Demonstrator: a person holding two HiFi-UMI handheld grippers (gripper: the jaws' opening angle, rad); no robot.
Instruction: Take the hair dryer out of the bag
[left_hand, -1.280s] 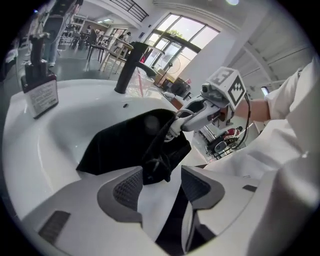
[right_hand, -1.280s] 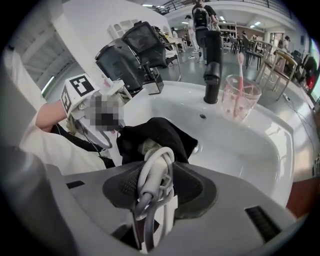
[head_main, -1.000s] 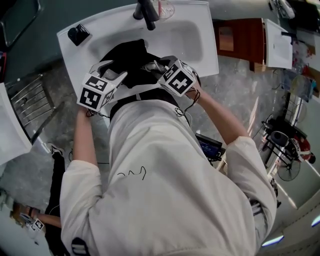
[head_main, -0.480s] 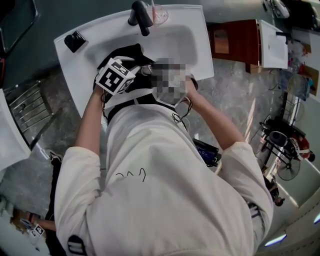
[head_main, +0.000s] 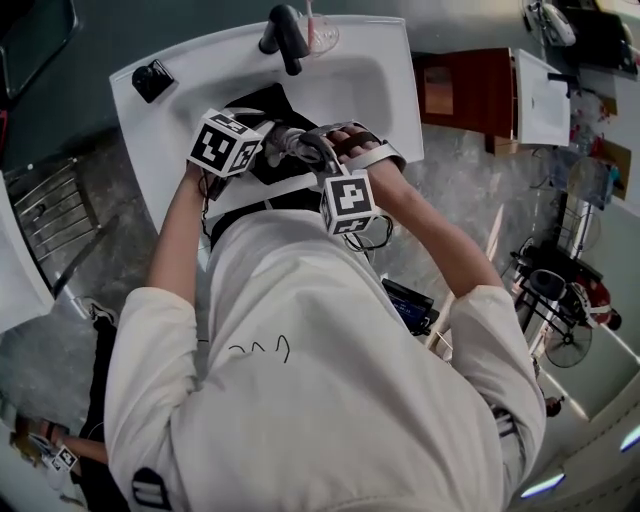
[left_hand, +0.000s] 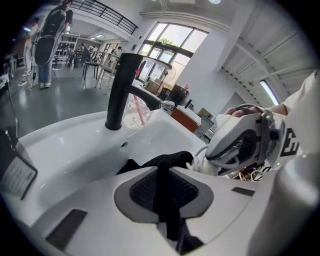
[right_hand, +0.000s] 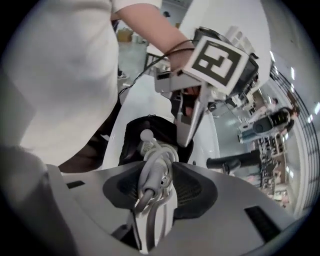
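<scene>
Far left: a small black box (head_main: 152, 78) sat on the left corner of the sink (head_main: 385, 95), well apart from my work.
Left tongs (left_hand: 167, 181): had just been closing and pinched a fold of the black bag (head_main: 262, 103) between the pads.
Bag: lay crumpled in the basin, just in front of the black tap (head_main: 284, 36).
Behind the tap: a clear glass (head_main: 323, 36) stood by the back rim with something pink in it.
Hair dryer (right_hand: 156, 159): white, its cord wound in loops, raised at the bag's mouth between my two tongs.
Right tongs (right_hand: 159, 186): clamped on the hair dryer's cord loops and the white part beneath them, pointing steeply down.
In the way: my left tongs crossed the right gripper view just above the bag.
Hidden: my chest covered the sink's near rim. I could not tell how much of the hair dryer sat inside the bag.
Far right: a brown cabinet (head_main: 455, 90) stood beside the sink.
</scene>
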